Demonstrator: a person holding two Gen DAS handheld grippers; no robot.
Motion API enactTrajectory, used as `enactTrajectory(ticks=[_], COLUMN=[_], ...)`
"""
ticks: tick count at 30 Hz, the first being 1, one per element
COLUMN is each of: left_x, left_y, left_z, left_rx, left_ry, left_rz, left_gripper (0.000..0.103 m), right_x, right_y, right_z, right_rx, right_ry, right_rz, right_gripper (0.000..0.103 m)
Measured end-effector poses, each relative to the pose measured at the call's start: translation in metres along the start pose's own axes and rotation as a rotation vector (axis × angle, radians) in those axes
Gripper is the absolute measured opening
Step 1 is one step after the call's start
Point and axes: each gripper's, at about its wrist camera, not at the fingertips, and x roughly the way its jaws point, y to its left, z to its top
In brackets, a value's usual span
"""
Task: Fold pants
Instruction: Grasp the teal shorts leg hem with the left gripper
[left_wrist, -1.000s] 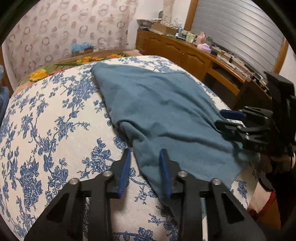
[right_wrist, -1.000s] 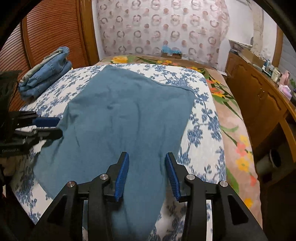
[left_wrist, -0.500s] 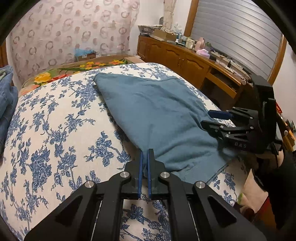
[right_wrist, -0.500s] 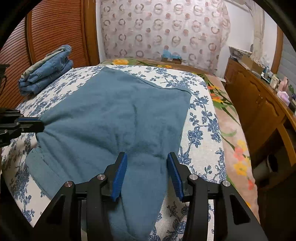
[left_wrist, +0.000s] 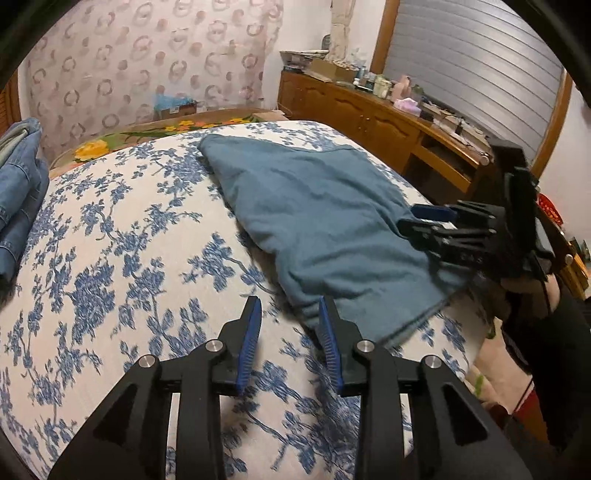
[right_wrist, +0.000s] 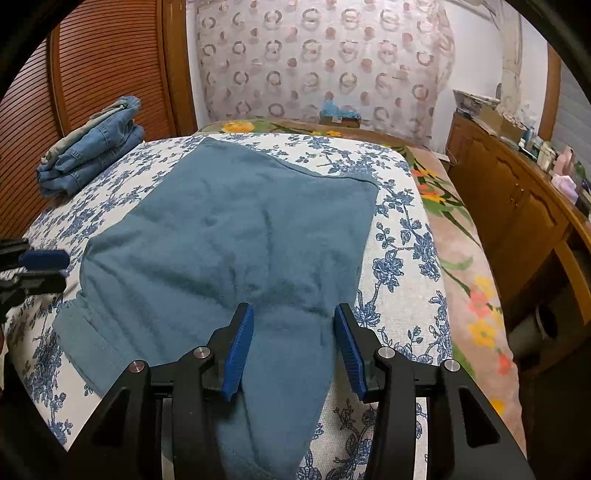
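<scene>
The teal-blue pants (left_wrist: 314, 210) lie spread on the bed's blue-flowered cover (left_wrist: 110, 258). In the right wrist view the pants (right_wrist: 229, 240) fill the middle, one end hanging over the near edge. My left gripper (left_wrist: 290, 314) is open and empty, just above the cover at the pants' near left edge. My right gripper (right_wrist: 293, 321) is open, its jaws on either side of a raised ridge of pants cloth. The right gripper shows at the right in the left wrist view (left_wrist: 424, 221). The left gripper shows at the left edge in the right wrist view (right_wrist: 44, 266).
Folded denim jeans (right_wrist: 92, 147) are stacked at the bed's far left corner. A wooden sideboard (left_wrist: 388, 122) with clutter runs along the right. A flowered blanket (right_wrist: 461, 258) covers the bed's right side. A slatted wooden door (right_wrist: 92, 74) stands behind the jeans.
My left gripper was open, shut at the pants' edge half a second ago, and is open again, drawn slightly back. The right gripper has stayed open over the pants.
</scene>
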Motion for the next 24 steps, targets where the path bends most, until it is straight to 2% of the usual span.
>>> enactTrajectory(ticks=[8, 17, 18, 20, 24], left_x=[0.012, 0.018, 0.018, 0.015, -0.004], left_y=[-0.012, -0.021, -0.022, -0.024, -0.030], left_z=[-0.004, -0.012, -0.012, -0.013, -0.013], left_rx=[0.002, 0.017, 0.018, 0.028, 0.050], left_ry=[0.034, 0.063, 0.063, 0.056, 0.016], left_rz=[-0.055, -0.077, -0.080, -0.076, -0.095], left_gripper=[0.034, 0.033, 0.031, 0.019, 0.017], right_x=[0.000, -0.001, -0.001, -0.001, -0.002], right_y=[0.000, 0.000, 0.000, 0.000, -0.003], right_z=[0.000, -0.001, -0.001, -0.001, 0.000], right_rx=[-0.002, 0.007, 0.008, 0.011, 0.034], right_ry=[0.001, -0.002, -0.002, -0.002, -0.001], right_rz=[-0.006, -0.002, -0.002, -0.004, -0.001], right_gripper=[0.047, 0.047, 0.047, 0.047, 0.047])
